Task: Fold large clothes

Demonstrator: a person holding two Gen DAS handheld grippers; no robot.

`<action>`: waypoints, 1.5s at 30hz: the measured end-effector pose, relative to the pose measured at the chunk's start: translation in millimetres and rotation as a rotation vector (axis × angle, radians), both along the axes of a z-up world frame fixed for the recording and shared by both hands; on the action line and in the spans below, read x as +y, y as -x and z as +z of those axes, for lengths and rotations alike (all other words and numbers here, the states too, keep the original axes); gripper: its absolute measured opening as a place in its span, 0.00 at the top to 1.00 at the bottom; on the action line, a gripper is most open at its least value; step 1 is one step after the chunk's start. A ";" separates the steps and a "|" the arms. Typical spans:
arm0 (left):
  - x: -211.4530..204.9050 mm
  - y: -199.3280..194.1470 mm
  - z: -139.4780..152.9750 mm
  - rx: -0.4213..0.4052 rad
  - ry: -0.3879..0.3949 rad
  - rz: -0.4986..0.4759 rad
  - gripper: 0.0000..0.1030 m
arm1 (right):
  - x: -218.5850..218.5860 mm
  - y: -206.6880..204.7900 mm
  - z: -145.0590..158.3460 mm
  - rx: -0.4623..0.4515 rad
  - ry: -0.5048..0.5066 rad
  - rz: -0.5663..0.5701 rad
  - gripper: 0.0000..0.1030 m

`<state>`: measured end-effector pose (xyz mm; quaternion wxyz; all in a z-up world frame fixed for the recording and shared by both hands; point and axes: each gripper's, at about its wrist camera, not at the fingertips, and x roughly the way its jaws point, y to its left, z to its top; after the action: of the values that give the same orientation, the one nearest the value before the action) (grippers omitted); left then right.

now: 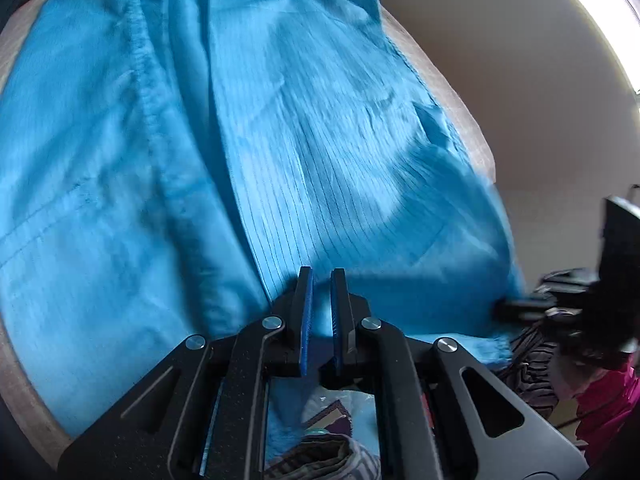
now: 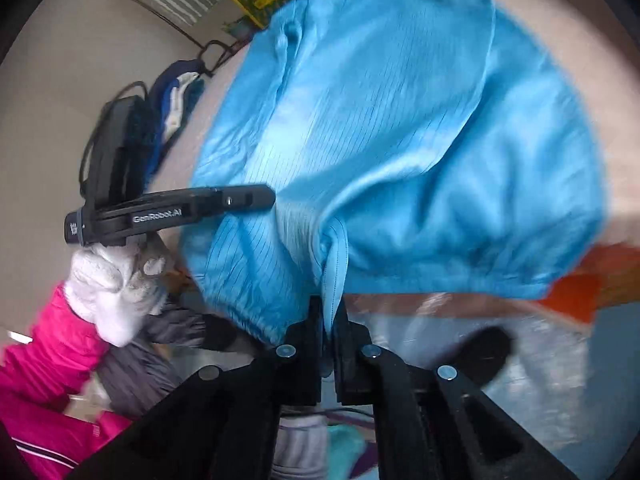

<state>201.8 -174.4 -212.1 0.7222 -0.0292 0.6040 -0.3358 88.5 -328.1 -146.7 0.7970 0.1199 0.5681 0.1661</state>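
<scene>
Pale table surface (image 1: 448, 92) carries most of a large blue garment (image 1: 280, 120), whose near hem hangs over the edge. Nearest, the right hand-held gripper (image 2: 329, 316) pinches a bunched fold of that hem between pressed-together fingers. The left hand-held gripper (image 1: 320, 276) sits at the near edge with a narrow gap showing; whether cloth is caught there I cannot tell. Farther off the fabric lies rumpled with seams askew, so folding looks barely begun: smoothing and every fold remain.

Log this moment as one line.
left gripper: fingers nearly shut, grip unclear | right gripper: shut on blue garment | garment lifting off table
</scene>
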 end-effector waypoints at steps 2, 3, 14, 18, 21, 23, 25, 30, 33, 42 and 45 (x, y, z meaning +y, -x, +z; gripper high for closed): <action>-18.7 5.4 -3.0 0.001 0.010 -0.030 0.95 | -3.9 6.8 31.4 -0.067 0.099 -0.012 0.99; -29.7 8.7 -5.3 0.003 0.015 -0.050 0.95 | -6.8 8.7 42.5 -0.080 0.126 -0.003 0.99; -51.6 10.7 -6.4 -0.025 0.016 -0.095 0.95 | -101.2 -26.9 5.7 0.063 0.040 -0.125 0.68; -49.8 12.0 -6.7 -0.016 0.014 -0.090 0.95 | -117.4 -72.9 -10.6 0.034 -0.022 -0.196 0.67; -50.3 10.1 -7.8 0.000 0.020 -0.078 0.95 | -129.1 -106.0 -28.6 0.054 -0.088 -0.231 0.66; -49.9 8.8 -9.1 0.008 0.025 -0.072 0.95 | -132.0 -125.9 -41.5 0.082 -0.124 -0.246 0.67; -50.3 7.8 -9.9 0.017 0.032 -0.063 0.95 | -136.9 -141.7 -55.0 0.102 -0.141 -0.260 0.68; -53.1 5.6 -10.1 0.030 0.036 -0.064 0.95 | -139.1 -166.0 -65.6 0.076 -0.167 -0.255 0.94; -60.6 2.4 -11.5 0.036 0.028 -0.077 0.95 | -140.9 -177.6 -64.7 0.044 -0.148 -0.267 1.00; -75.5 -20.6 -1.3 0.065 0.064 -0.086 0.95 | -148.2 -222.1 -60.6 0.020 0.012 -0.283 1.00; -70.8 -30.2 13.0 0.032 0.107 -0.052 0.95 | -157.2 -228.8 -56.1 0.019 0.010 -0.245 1.00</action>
<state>232.0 -245.2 -199.1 0.7007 -0.0576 0.5973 -0.3858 317.3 -485.3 -202.8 0.8067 0.1861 0.5574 0.0633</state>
